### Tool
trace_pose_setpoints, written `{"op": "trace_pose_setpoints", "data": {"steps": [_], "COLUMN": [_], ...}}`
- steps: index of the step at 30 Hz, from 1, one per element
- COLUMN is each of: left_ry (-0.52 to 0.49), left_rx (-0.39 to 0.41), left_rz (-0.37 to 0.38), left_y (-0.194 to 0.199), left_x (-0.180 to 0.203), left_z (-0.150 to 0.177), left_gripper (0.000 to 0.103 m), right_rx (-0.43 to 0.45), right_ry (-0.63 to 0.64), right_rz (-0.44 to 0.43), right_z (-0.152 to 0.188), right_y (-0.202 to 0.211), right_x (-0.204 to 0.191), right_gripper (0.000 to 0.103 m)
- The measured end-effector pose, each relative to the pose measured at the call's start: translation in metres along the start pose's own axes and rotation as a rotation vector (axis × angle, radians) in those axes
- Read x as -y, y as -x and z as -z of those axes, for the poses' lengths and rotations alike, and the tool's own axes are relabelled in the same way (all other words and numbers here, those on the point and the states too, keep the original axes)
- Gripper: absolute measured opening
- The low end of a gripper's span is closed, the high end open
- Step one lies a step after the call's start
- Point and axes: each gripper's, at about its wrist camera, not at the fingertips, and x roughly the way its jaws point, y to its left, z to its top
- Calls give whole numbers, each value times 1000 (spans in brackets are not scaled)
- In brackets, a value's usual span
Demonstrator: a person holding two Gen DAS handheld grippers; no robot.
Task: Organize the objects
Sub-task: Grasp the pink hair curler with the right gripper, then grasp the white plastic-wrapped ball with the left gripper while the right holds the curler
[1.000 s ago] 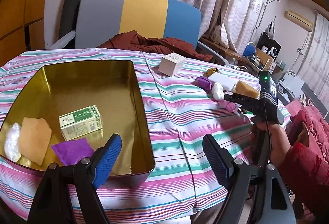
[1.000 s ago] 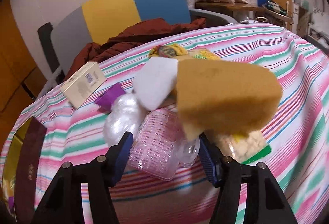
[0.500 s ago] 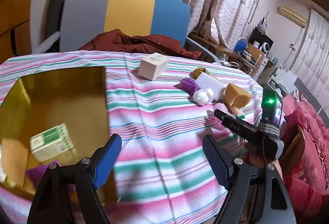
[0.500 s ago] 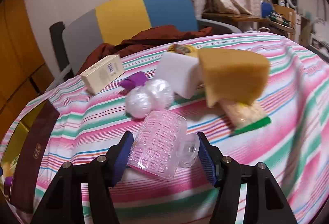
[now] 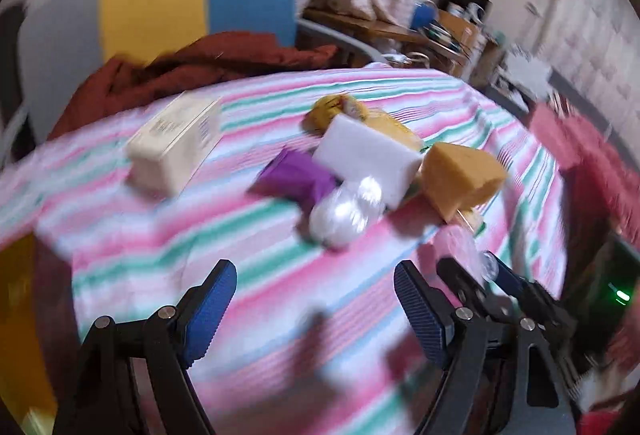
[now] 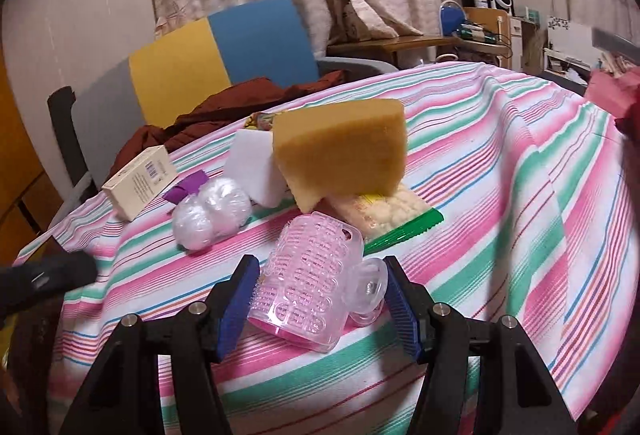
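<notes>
Your right gripper [image 6: 316, 299] is clamped on the pink brush [image 6: 310, 285], held just over the striped cloth [image 6: 500, 195] near the sponge [image 6: 340, 155]. Your left gripper [image 5: 316, 311] is wide open with nothing in it, hanging over the cloth in front of the pile.

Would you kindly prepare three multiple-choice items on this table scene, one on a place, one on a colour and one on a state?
1. Where does the cream box lie relative to the tan sponge in the right wrist view?
A. To its left
B. On top of it
C. To its right

2. What colour is the sealed edge of the snack packet?
A. Blue
B. Green
C. Black

3. How is the right gripper?
A. Wide open, empty
B. Shut on a pink bristled plastic piece
C. Shut on the sponge

Answers:
1 A, the box sits at the far left of the cluster.
2 B, a green strip runs along the packet.
3 B, both pads press its sides.
</notes>
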Motion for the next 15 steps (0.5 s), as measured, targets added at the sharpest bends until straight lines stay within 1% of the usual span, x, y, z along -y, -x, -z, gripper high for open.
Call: {"op": "trace_pose_setpoints", "data": {"steps": [3,5,8,11,13,14,15], "left_ry": [-83,-93,-114,-152,-167,-164,-161], "left_rx": [-14,-25,-19,-20,-42,-29,-20], "left_rz": [-31,-54,-41,-24,-21,-18,-17], "left_y": [-27,-40,-55,-65,-75,-75,-73], "left_x": [8,6,5,11,14,14,14], "left_z": [-16,-21,-26,-24,-19,-16,-16], "left_gripper": [83,82,76,65,55,55,48], "right_rx": [8,11,15,15,14,14,15], "right_ry": [-12,-20,-20,-25,-30,-30,-31], "right_rz": [-13,-21,-21,-26,-30,-31,-32], "right_z": [0,-1,-1,1,2,2,2], "right_y": [-1,-1,-2,-1,-1,-1,-1], "right_x": [3,4,3,5,7,7,7], "right_gripper": [63,63,63,65,65,65,65]}}
